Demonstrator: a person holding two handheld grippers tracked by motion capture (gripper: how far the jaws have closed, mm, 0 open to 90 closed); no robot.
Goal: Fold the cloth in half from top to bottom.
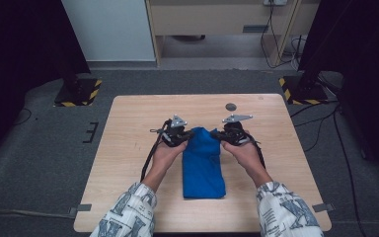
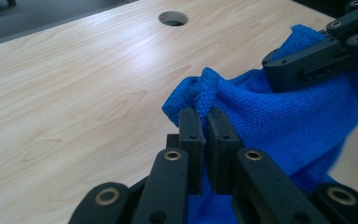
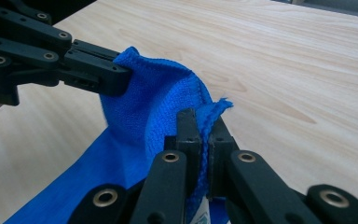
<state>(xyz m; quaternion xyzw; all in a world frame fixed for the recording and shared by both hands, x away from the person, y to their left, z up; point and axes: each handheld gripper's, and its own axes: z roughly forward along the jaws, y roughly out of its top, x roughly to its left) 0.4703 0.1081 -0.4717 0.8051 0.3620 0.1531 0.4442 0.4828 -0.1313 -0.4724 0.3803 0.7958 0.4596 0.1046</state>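
One blue microfibre cloth (image 1: pixel 203 165) is being held above the middle of a light wooden table (image 1: pixel 128 148) — folded into a long strip, its near end lying flat on the board while its far end is being lifted. Two grippers are being used on that far end. The left gripper (image 2: pixel 204 122) is being kept clamped on the cloth's left far corner, a bunched fold of blue pile being squeezed between its black jaws; in the high view this gripper (image 1: pixel 190 134) is being partly covered by the hand behind it. The right gripper (image 3: pixel 204 120) is being kept clamped on the cloth's right far corner, a stitched hem edge being pinched upright between its jaws, and it (image 1: pixel 217 134) is being seen just beside the cloth's upper right edge from above. A white label at the bottom of the right gripper view is being cut off below the jaws, so its print cannot be read. One round cable hole (image 1: pixel 231 106) is being shown beyond the cloth, towards the table's far edge. Two patterned sleeves (image 1: pixel 128 217) are being cropped by the frame's lower border on either side of the cloth's near end.
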